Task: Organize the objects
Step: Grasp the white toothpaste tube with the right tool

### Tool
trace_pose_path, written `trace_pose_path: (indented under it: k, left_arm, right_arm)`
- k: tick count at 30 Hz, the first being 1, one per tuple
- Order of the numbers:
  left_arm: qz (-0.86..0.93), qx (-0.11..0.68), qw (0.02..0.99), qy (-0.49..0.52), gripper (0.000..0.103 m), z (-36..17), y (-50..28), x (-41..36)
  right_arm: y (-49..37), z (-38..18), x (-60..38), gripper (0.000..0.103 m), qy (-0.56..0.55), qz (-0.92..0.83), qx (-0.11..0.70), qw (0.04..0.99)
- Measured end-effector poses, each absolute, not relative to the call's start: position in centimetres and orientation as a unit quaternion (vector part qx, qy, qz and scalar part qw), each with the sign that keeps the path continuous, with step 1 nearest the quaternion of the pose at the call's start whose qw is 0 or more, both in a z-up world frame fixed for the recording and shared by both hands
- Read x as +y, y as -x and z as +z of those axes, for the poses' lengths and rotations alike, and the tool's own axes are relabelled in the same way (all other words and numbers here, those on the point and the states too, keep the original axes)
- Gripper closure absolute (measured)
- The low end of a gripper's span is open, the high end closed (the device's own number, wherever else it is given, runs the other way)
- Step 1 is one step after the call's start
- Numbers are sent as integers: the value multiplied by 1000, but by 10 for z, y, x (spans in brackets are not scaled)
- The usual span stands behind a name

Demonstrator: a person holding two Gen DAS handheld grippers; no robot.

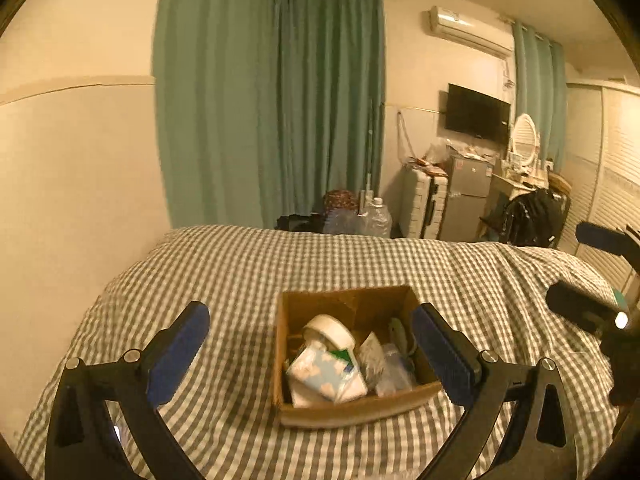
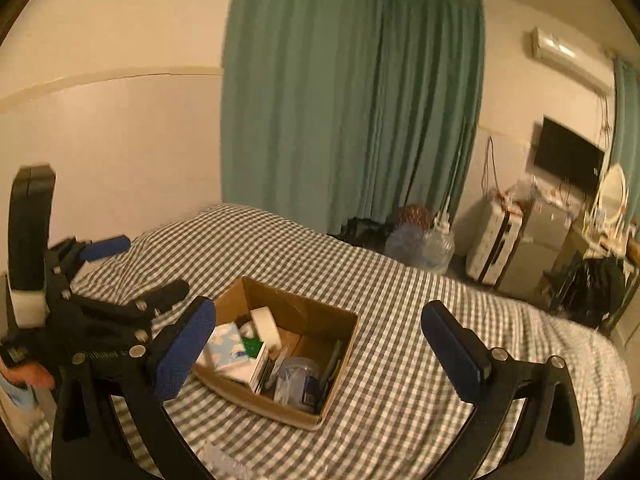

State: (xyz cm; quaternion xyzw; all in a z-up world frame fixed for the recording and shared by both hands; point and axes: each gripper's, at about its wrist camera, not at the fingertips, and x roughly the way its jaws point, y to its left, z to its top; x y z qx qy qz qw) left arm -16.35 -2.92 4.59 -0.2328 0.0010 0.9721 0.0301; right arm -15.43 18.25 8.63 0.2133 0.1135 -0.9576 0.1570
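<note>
No text, label, brand or number is showing legibly in either wrist view; printing on the tissue pack inside the cardboard box, lying ahead between the fingers, is appearing only as an unreadable blur.

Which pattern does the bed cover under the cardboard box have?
The bed cover has a grey and white check pattern; the right wrist view shows it best.

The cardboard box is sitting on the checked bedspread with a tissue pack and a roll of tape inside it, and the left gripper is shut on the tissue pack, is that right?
Not quite. The cardboard box does sit on the checked bedspread with the tissue pack and roll of tape inside, but the left gripper is open and holds nothing. The left wrist view shows its fingers spread wide on either side of the box.
</note>
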Motion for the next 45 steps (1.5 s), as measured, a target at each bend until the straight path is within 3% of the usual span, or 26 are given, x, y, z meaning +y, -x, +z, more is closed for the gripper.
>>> trace_pose_path:
  k: [5, 14, 22, 24, 26, 28, 30, 31, 32, 45]
  left_arm:
    - [966, -6, 13, 258, 0, -5, 138, -38]
    - [935, 15, -39, 353, 0, -133, 138, -39]
    - [923, 24, -43, 382, 0, -154, 137, -41]
    - [919, 23, -47, 390, 0, -155, 138, -42]
    - [921, 18, -48, 387, 0, -154, 135, -44]
    - [922, 14, -48, 384, 0, -153, 134, -45]
    - [921, 14, -50, 385, 0, -154, 134, -44]
    - [921, 14, -49, 386, 0, -154, 134, -44]
    - [920, 16, -50, 387, 0, -155, 134, -44]
    - [927, 28, -34, 372, 0, -143, 110, -29]
  right_arm:
    - [127, 47, 173, 0, -222, -947, 166, 159]
    - [151, -108, 159, 1, -343, -892, 189, 227]
    - [153, -180, 131, 8, -423, -836, 219, 272]
    - [153, -187, 125, 12, -432, -831, 217, 274]
    - [157, -194, 125, 28, -447, -826, 206, 274]
    - [157, -197, 126, 38, -459, -822, 193, 276]
    - [153, -194, 126, 54, -450, -827, 203, 269]
    - [150, -192, 126, 70, -445, -830, 209, 264]
    - [147, -190, 127, 79, -442, -832, 211, 259]
    - [111, -154, 153, 79, -410, -879, 142, 201]
